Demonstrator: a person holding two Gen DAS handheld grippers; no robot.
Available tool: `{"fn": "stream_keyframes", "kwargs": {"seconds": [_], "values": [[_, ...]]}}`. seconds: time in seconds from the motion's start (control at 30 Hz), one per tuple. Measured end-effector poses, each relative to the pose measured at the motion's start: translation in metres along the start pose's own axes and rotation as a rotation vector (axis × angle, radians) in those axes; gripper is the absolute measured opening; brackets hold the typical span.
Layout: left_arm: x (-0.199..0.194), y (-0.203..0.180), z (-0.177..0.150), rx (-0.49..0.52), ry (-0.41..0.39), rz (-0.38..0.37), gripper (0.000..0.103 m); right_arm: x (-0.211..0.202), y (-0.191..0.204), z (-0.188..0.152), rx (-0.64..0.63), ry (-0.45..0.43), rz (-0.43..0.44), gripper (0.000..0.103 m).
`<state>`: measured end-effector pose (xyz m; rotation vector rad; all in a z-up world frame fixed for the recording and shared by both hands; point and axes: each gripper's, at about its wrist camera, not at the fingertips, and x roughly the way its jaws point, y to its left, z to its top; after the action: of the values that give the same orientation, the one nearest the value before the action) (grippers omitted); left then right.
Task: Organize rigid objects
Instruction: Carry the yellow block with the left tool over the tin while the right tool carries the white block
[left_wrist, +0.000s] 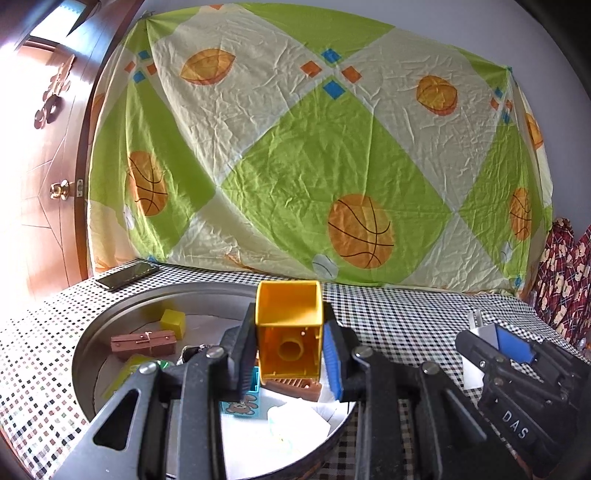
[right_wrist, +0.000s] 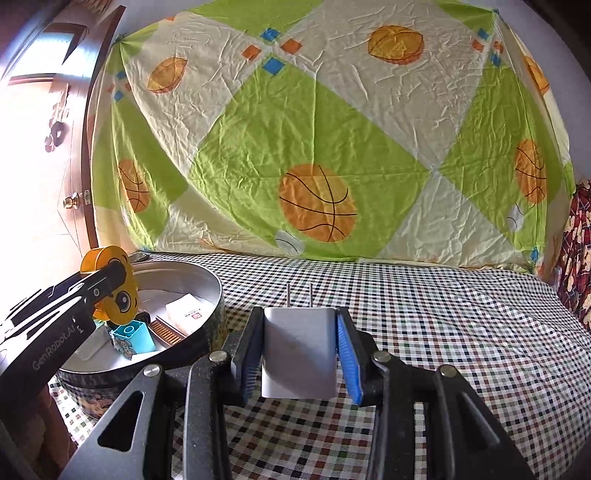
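Observation:
My left gripper (left_wrist: 290, 354) is shut on a yellow plastic toy block (left_wrist: 289, 325) and holds it above the round metal tin (left_wrist: 110, 317). The tin holds a brown case (left_wrist: 143, 342), a small yellow cube (left_wrist: 173, 323), a blue bear block (left_wrist: 242, 404) and white paper. My right gripper (right_wrist: 300, 354) is shut on a white plug adapter (right_wrist: 300, 350) with two prongs pointing away, above the checkered cloth to the right of the tin (right_wrist: 207, 280). The left gripper and yellow toy (right_wrist: 118, 291) show in the right wrist view.
A phone (left_wrist: 127, 276) lies on the checkered tablecloth (right_wrist: 443, 332) behind the tin. A green basketball-print sheet (left_wrist: 314, 166) hangs at the back. A wooden door (left_wrist: 48, 184) stands at left. Patterned red fabric (left_wrist: 565, 277) is at far right.

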<state>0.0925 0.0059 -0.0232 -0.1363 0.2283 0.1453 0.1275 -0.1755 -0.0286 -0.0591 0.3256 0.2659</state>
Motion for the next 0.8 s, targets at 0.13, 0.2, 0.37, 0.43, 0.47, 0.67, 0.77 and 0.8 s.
{"fn": "stream_keyframes", "kwargs": {"seconds": [0.13,0.2,0.37,0.43,0.47,0.67,0.77,0.8], "values": [[0.001,0.004,0.0,0.0,-0.002,0.01,0.031,0.001,0.003,0.0,0.004,0.0,0.01,0.04],[0.001,0.007,0.0,0.0,0.0,0.015,0.031,0.0,0.006,0.0,0.002,-0.001,0.014,0.04],[0.001,0.013,0.0,-0.007,0.002,0.025,0.031,0.001,0.013,0.0,-0.009,-0.002,0.027,0.04],[0.001,0.015,0.001,-0.008,0.003,0.027,0.031,0.001,0.015,-0.001,-0.011,-0.003,0.033,0.04],[0.001,0.016,0.001,-0.008,0.004,0.028,0.031,0.001,0.015,-0.001,-0.012,-0.003,0.035,0.04],[0.0,0.022,0.002,-0.019,0.002,0.033,0.031,0.001,0.02,0.0,-0.015,-0.006,0.048,0.04],[-0.001,0.025,0.001,-0.023,0.003,0.036,0.031,0.002,0.023,0.0,-0.022,-0.007,0.053,0.04],[-0.001,0.026,0.002,-0.026,0.003,0.037,0.031,0.002,0.024,0.0,-0.024,-0.007,0.055,0.04]]}}
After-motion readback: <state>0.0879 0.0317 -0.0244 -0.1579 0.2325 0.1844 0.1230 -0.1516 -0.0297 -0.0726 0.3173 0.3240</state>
